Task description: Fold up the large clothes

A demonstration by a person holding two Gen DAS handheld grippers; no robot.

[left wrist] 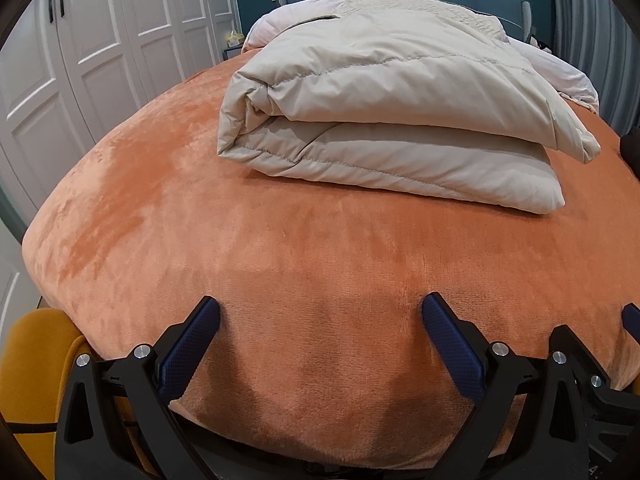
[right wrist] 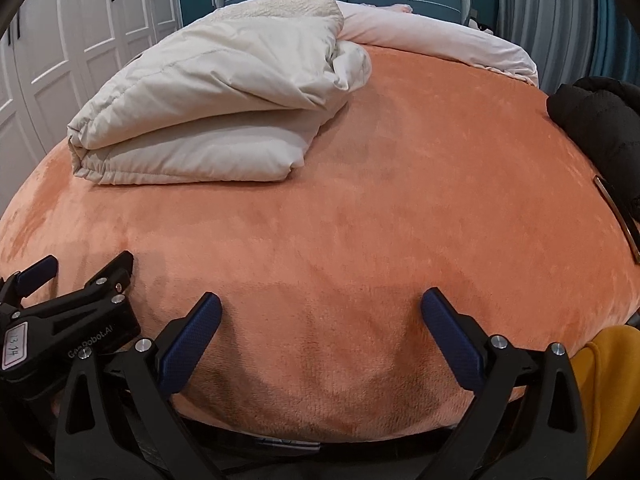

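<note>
Claws both hang spread and empty at the frame bottom: left claw, right claw. Your cream padded quilted garment lies folded upper centre on the orange plush bed; square loose edges gently.

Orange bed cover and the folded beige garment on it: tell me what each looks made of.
Orange bed cover: looks like plush fleece or velour, matte; its short nap shows lighter and darker brushed patches.
Folded beige garment: seemingly smooth woven shell over puffy filling, like down or polyester; stitched quilting lines and a soft sheen show.
</note>
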